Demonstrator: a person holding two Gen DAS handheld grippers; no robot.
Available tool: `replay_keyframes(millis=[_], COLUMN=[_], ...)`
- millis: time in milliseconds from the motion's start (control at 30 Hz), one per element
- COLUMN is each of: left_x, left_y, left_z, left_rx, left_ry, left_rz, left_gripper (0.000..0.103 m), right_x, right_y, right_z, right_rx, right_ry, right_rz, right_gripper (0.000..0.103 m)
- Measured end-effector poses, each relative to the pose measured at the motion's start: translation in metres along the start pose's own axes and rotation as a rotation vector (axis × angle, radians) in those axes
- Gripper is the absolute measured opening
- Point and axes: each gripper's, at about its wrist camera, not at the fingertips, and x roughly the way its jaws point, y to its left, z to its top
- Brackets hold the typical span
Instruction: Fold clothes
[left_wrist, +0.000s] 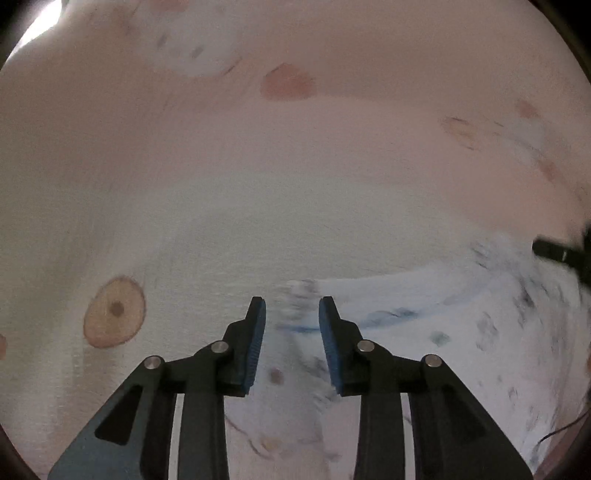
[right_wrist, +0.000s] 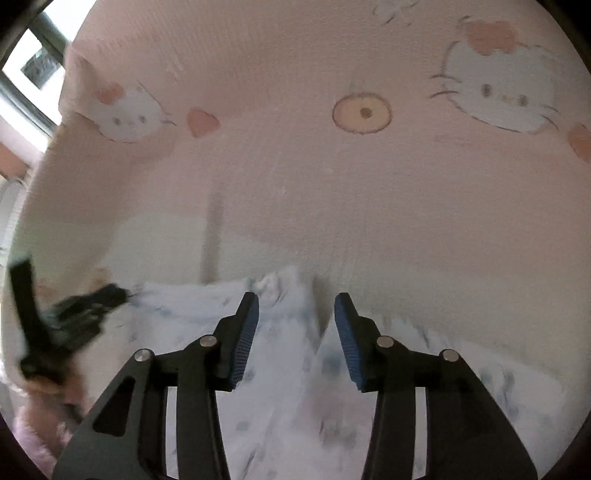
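Garment (right_wrist: 288, 369) lengthwise across pink sheet (right_wrist: 295, 184)

Soft daylight, motion blur, fisheye edges

The bed sheet (right_wrist: 295, 192) is pale pink, printed with white cat faces (right_wrist: 498, 92) wearing salmon bows, salmon hearts (right_wrist: 201, 121) and tan rings with a brown centre dot (right_wrist: 362, 112). Lying on the sheet, the garment (right_wrist: 288, 369) is white with small grey-blue spots. Both grippers are black with blue ribbed pads (left_wrist: 255, 343).
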Motion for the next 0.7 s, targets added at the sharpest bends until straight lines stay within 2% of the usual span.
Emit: replay_keyframes(millis=[33,100,133,200,267,333,400,467,567,700], left_x=[-0.008,-0.029,-0.033,-0.029,-0.026,-0.022,-0.020,-0.015,-0.033,-0.026], left_y=[-0.010,-0.088,-0.109,-0.156,-0.169,-0.187,-0.207,-0.232,-0.261,-0.286], left_z=[-0.009,-0.034,-0.046,-0.042,-0.059,-0.071,-0.078,-0.078,-0.090,-0.106], left_rx=[0.032,0.087,0.118,0.172,0.209,0.209,0.204,0.216,0.274,0.310], left_ry=[-0.006,0.007,0.013,0.024,0.041,0.070,0.097,0.093,0.056,0.087], left_rz=[-0.030,-0.091,-0.127,-0.184,-0.225,-0.257,-0.292,-0.344,-0.408,-0.410], left_gripper=[0.034,0.034,0.034,0.034,0.034,0.034,0.034,0.034,0.034,0.034], right_x=[-0.018,-0.053,-0.070,-0.095,-0.106,-0.112,-0.118,-0.115,-0.109,-0.104], right_y=[-0.002,-0.007,-0.015,-0.036,-0.062,-0.097,-0.126,-0.137,-0.153,-0.131], right_z=[-0.011,-0.037,-0.059,-0.100,-0.127,-0.156,-0.177,-0.188,-0.205,-0.208], right_rx=[0.003,0.009,0.027,0.074,0.117,0.187,0.249,0.278,0.319,0.170], right_ry=[-0.002,-0.003,0.002,0.015,0.035,0.072,0.078,0.089,0.107,0.118], right_rz=[-0.029,-0.099,-0.133,-0.172,-0.215,-0.294,-0.338,-0.325,-0.302,-0.320], right_gripper=[0.046,0.049,0.051,0.052,0.052,0.052,0.052,0.052,0.054,0.057])
